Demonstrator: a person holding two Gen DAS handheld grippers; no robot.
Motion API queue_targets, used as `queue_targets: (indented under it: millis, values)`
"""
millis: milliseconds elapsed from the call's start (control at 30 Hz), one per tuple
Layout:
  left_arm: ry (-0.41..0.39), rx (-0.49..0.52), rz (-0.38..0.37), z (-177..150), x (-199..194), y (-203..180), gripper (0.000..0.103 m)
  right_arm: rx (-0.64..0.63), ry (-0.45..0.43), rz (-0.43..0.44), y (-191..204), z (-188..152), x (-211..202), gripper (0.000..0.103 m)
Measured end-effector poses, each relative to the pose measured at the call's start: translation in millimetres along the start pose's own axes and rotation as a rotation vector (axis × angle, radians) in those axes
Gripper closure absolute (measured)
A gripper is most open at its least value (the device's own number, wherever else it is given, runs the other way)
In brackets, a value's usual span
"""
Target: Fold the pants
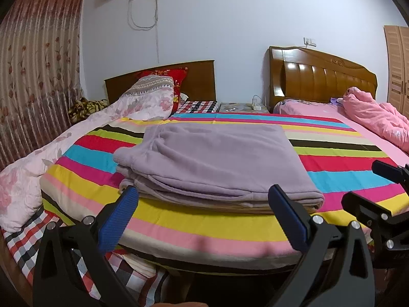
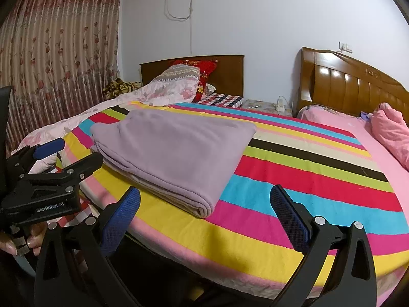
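Note:
Lilac fleece pants (image 1: 217,161) lie folded in a flat stack on the striped blanket (image 1: 345,163); they also show in the right wrist view (image 2: 173,148). My left gripper (image 1: 204,194) is open and empty, held just before the stack's near edge. My right gripper (image 2: 204,199) is open and empty, near the stack's front right corner above the blanket (image 2: 306,179). The left gripper shows at the left of the right wrist view (image 2: 69,153), the right gripper at the right edge of the left wrist view (image 1: 378,184).
A floral quilt (image 1: 64,138) and pillows (image 1: 158,87) lie at the left. A pink bed with a crumpled pink duvet (image 1: 373,117) stands at the right, with wooden headboards (image 1: 324,79) behind. A curtain (image 1: 38,64) hangs at the far left.

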State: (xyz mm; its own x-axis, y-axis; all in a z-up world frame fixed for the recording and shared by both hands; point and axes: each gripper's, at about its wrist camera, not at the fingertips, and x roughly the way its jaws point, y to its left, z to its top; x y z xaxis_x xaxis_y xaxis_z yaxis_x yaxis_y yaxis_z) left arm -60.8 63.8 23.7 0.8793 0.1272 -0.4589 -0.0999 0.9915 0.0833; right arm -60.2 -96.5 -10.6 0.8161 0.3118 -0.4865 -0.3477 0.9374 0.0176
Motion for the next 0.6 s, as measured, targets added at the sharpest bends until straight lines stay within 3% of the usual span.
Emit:
queue_targets:
  millis: [600]
  values:
    - [0.017,-0.021,0.002,-2.2,2.5,2.7,0.002,-0.002,0.014,0.012,1.7,-3.3,1.9,0.005]
